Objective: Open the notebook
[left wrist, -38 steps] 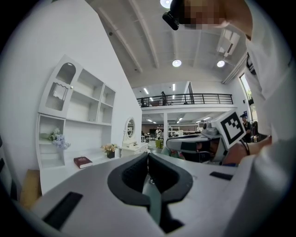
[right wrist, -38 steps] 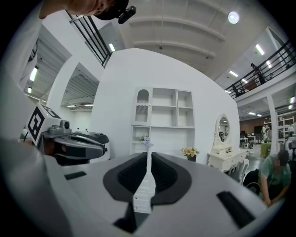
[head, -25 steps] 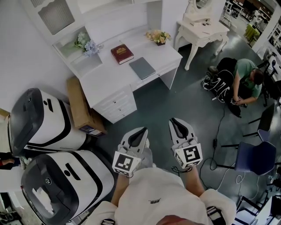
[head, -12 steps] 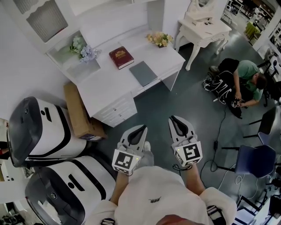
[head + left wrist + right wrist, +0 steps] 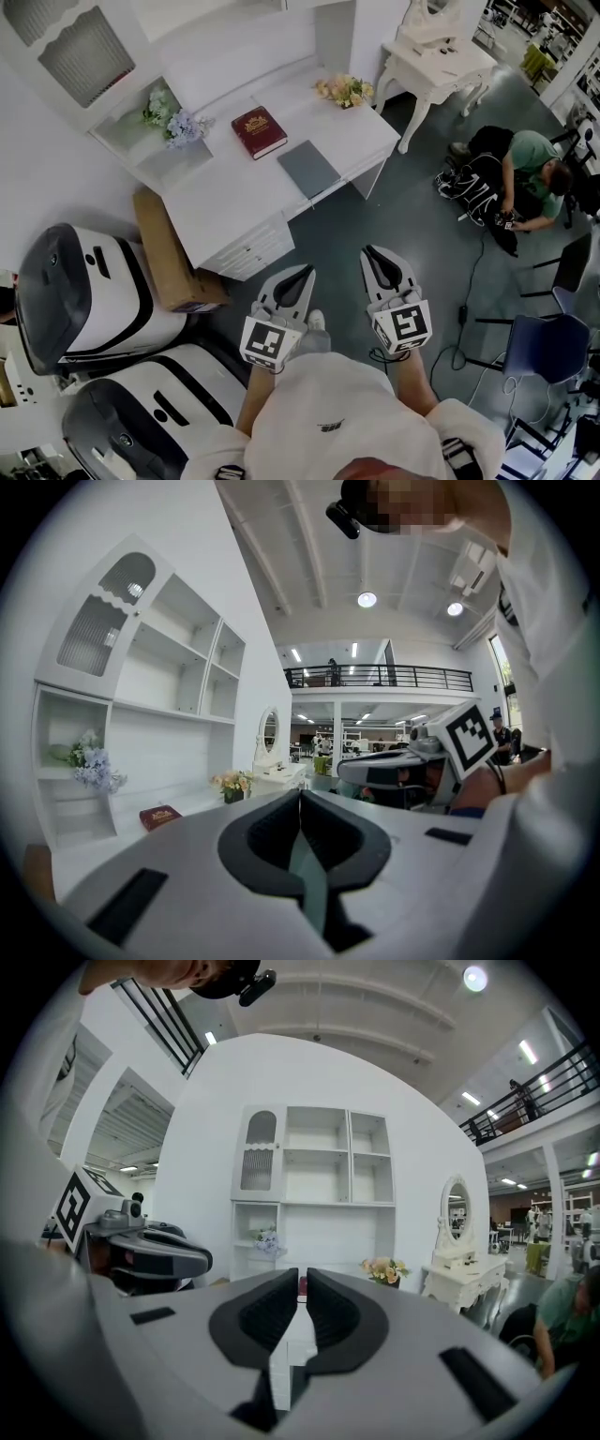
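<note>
A closed grey notebook (image 5: 308,169) lies flat on the white desk (image 5: 220,192), near its front edge. A dark red book (image 5: 259,131) lies just behind it and also shows in the left gripper view (image 5: 160,816). My left gripper (image 5: 307,274) and right gripper (image 5: 371,255) are held side by side close to my body, over the dark floor and well short of the desk. Both point towards the desk, jaws together, with nothing in them. In the gripper views, the left gripper (image 5: 300,794) and right gripper (image 5: 302,1274) each show their dark pads meeting.
Flower bunches stand on the desk (image 5: 345,91) and in its shelf nook (image 5: 173,117). A cardboard box (image 5: 164,244) leans left of the desk beside white-and-black machines (image 5: 84,291). A white vanity table (image 5: 436,56), a crouching person (image 5: 530,173) and a blue chair (image 5: 548,347) are at right.
The desk with the notebook has slid lower in the head view, so it is nearer. Both grippers keep the same pose, still shut.
</note>
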`<move>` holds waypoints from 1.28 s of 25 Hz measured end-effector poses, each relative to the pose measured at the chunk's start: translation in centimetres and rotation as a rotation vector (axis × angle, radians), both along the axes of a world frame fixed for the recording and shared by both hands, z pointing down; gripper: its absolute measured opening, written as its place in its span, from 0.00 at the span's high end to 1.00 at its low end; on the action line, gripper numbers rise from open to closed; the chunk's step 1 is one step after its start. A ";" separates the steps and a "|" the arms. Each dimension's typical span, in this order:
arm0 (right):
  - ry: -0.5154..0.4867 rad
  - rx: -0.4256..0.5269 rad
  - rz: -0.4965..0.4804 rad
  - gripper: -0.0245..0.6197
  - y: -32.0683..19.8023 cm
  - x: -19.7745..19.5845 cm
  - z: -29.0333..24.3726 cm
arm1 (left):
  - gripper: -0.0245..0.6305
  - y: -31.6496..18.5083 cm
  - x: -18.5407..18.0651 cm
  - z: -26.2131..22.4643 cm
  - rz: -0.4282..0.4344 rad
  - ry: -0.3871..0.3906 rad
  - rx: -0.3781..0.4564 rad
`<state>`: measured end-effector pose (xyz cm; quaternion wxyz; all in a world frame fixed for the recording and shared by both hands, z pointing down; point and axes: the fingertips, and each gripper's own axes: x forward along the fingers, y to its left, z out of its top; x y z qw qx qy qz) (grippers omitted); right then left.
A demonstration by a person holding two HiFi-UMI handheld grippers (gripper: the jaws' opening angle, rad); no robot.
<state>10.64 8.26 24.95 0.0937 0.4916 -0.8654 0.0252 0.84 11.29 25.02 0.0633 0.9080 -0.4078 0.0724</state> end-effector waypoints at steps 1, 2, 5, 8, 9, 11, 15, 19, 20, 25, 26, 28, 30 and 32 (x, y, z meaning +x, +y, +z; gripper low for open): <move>0.000 -0.002 0.002 0.95 -0.5 -0.1 0.1 | 0.96 -0.6 -0.1 0.1 0.002 0.000 -0.001; 0.001 -0.003 0.004 0.95 -1.0 -0.2 0.2 | 0.96 -1.1 -0.2 0.2 0.004 0.000 -0.003; 0.003 -0.009 0.009 0.95 -2.8 -0.5 0.5 | 0.96 -2.8 -0.6 0.4 0.010 -0.001 -0.007; 0.002 -0.013 0.011 0.95 -4.5 -1.0 1.1 | 0.96 -4.6 -1.0 0.8 0.016 0.000 -0.013; 0.003 -0.015 0.012 0.95 -5.0 -1.2 1.3 | 0.96 -5.1 -1.1 1.0 0.018 0.001 -0.016; 0.005 -0.025 0.018 0.95 -5.9 -1.4 1.4 | 0.96 -6.1 -1.5 1.2 0.021 0.001 -0.019; 0.013 -0.045 0.028 0.95 -7.5 -1.6 2.0 | 0.96 -7.9 -1.8 1.4 0.028 0.006 -0.024; 0.025 -0.057 0.031 0.95 -8.9 -1.6 2.9 | 0.96 -9.5 -2.1 2.0 0.028 0.014 -0.036; 0.028 -0.059 0.032 0.95 -9.2 -1.6 3.0 | 0.96 -9.9 -2.1 2.1 0.028 0.015 -0.039; 0.033 -0.085 0.042 0.95 -10.7 -0.9 3.5 | 0.96 -11.6 -1.5 2.7 0.030 0.019 -0.056; 0.034 -0.089 0.042 0.95 -11.0 -0.8 3.8 | 0.96 -12.0 -1.4 2.8 0.029 0.019 -0.057; 0.034 -0.094 0.041 0.95 -11.8 -0.5 4.2 | 0.96 -12.8 -1.0 2.9 0.027 0.019 -0.058; 0.034 -0.099 0.038 0.95 -12.8 -0.2 4.6 | 0.96 -13.8 -0.7 3.2 0.024 0.017 -0.059; 0.037 -0.105 0.031 0.95 -14.0 0.0 5.1 | 0.96 -14.9 -0.4 3.4 0.019 0.009 -0.059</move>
